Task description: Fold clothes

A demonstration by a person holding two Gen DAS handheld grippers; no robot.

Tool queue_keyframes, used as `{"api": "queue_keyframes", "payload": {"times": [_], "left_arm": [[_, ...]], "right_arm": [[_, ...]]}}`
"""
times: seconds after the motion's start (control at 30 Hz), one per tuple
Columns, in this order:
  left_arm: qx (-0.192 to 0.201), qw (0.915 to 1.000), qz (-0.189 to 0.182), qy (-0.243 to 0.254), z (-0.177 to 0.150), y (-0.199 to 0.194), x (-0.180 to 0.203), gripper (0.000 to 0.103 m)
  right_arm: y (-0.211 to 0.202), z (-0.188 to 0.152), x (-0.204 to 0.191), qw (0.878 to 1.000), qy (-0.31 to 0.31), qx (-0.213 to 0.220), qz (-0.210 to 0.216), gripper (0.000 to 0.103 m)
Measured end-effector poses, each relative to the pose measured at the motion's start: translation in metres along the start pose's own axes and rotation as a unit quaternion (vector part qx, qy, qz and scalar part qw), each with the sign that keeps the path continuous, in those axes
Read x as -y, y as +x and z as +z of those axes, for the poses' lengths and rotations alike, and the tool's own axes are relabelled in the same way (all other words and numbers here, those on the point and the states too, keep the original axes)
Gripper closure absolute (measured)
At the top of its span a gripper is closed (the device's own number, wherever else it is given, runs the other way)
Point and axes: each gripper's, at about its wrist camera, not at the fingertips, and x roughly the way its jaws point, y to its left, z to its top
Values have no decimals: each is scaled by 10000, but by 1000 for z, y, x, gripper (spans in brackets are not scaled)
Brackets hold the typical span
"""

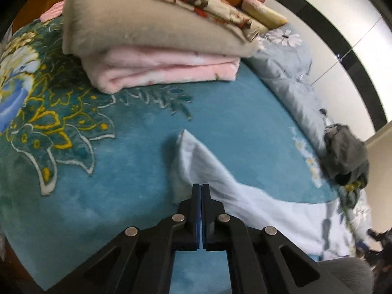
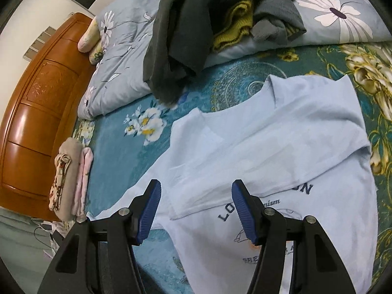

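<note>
Mid-fold: pale blue T-shirt (image 2: 281,147) edge is pinched by left hand-held gripper (image 1: 201,186), right hand-held gripper (image 2: 196,196) is held spread above it; a grip on the near hem is needed next.

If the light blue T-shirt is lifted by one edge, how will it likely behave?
The light blue T-shirt looks thin and creased, so it would probably drape limply. In the left wrist view, the left gripper appears shut on its edge, where the cloth sags. Probably light; the right gripper hangs open above it.

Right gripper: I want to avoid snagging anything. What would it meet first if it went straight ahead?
Probably the light blue T-shirt, which lies spread right under and ahead of the open right gripper; depth is uncertain.
</note>
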Motion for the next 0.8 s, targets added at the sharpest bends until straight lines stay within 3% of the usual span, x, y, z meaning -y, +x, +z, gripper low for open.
{"api": "queue_keyframes", "payload": {"times": [0.27,0.47,0.63,0.67,0.7,0.73,0.8], "left_arm": [[737,9964,-293,-295,32,-59,1,103],[225,9996,130,-118,25,-31,-2,102],[-133,9966,805,127,19,3,-4,100],[-174,9962,838,155,19,7,-3,92],[-207,9961,837,177,19,11,-3,68],[-224,9954,904,243,19,14,-1,56],[-251,9938,1027,354,17,20,1,51]], "right_arm": [[-1,-4,15,9995,115,13,282,42],[6,-8,29,9983,229,-81,531,42],[5,-10,37,9976,265,-55,643,42],[4,-10,38,9973,288,-42,667,42],[4,-10,39,9972,297,-33,679,42],[3,-10,40,9972,306,-23,687,42],[3,-10,41,9974,322,-13,641,42]]}}
